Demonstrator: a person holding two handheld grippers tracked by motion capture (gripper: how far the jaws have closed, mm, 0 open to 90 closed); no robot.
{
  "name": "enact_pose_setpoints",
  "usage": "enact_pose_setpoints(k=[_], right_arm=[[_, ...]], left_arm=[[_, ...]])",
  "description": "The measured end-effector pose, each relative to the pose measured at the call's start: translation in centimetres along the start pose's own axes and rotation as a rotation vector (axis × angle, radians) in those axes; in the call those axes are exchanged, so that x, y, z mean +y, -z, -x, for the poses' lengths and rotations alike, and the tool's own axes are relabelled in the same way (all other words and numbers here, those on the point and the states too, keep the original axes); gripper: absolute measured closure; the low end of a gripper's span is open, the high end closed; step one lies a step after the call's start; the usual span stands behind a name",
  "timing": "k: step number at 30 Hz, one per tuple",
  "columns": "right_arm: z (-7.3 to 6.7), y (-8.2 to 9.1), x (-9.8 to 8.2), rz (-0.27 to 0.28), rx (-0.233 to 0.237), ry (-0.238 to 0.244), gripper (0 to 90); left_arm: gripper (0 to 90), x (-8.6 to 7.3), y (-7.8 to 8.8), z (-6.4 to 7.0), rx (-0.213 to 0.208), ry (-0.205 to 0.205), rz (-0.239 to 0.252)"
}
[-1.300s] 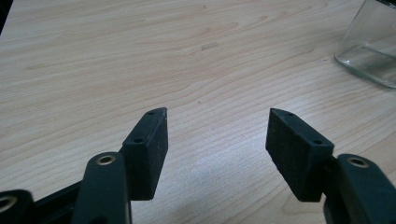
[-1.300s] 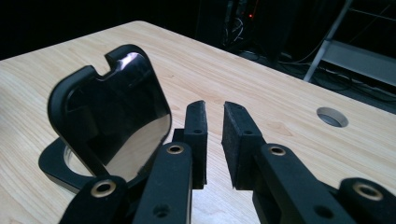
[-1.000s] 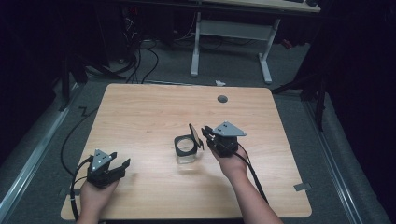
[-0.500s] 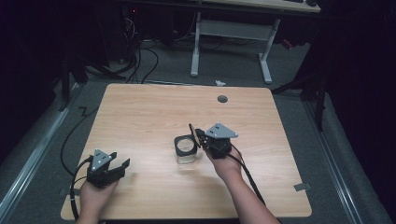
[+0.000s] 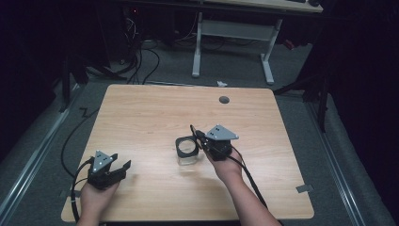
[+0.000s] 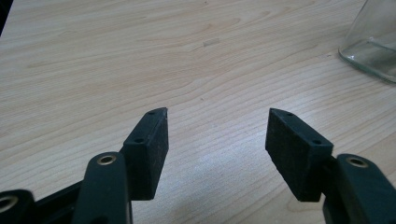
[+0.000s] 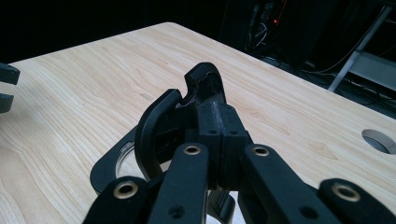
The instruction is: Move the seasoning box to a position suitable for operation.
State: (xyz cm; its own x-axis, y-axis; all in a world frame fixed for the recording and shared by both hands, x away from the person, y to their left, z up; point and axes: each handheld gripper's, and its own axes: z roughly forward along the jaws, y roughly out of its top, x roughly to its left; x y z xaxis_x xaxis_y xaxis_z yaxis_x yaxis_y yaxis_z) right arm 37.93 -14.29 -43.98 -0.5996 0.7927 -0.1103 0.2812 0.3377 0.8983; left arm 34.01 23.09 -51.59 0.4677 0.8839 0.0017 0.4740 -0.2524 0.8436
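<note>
A small clear glass jar (image 5: 187,159) with a black rim (image 5: 180,147) stands near the middle of the wooden table (image 5: 141,117). A black curved lid flap (image 5: 193,130) rises from its right side. My right gripper (image 5: 199,138) is shut on that flap (image 7: 201,79), jaws pressed together just above the rim (image 7: 105,173). My left gripper (image 5: 121,168) rests at the table's front left, well apart from the jar, and is open. Its own view shows the pads (image 6: 152,140) wide apart over bare wood, with the jar (image 6: 373,42) at the top right.
A round cable hole (image 5: 224,100) lies in the far right part of the table. A white desk frame (image 5: 230,28) and floor cables (image 5: 141,56) are beyond the far edge. The left gripper (image 7: 4,88) shows at the left edge of the right gripper view.
The right gripper has shifted slightly left, closer to the jar, and its jaws have closed on the lid flap. The left hand has stayed still.
</note>
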Motion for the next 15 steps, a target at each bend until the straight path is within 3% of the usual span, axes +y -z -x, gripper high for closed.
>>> enact_pose_setpoints(k=[15], right_arm=[[-0.51, -0.36, -0.08, 0.001, 0.015, 0.006, 90.0]], left_arm=[[40.0, -0.01, 0.0, -0.03, 0.0, -0.001, -0.001]])
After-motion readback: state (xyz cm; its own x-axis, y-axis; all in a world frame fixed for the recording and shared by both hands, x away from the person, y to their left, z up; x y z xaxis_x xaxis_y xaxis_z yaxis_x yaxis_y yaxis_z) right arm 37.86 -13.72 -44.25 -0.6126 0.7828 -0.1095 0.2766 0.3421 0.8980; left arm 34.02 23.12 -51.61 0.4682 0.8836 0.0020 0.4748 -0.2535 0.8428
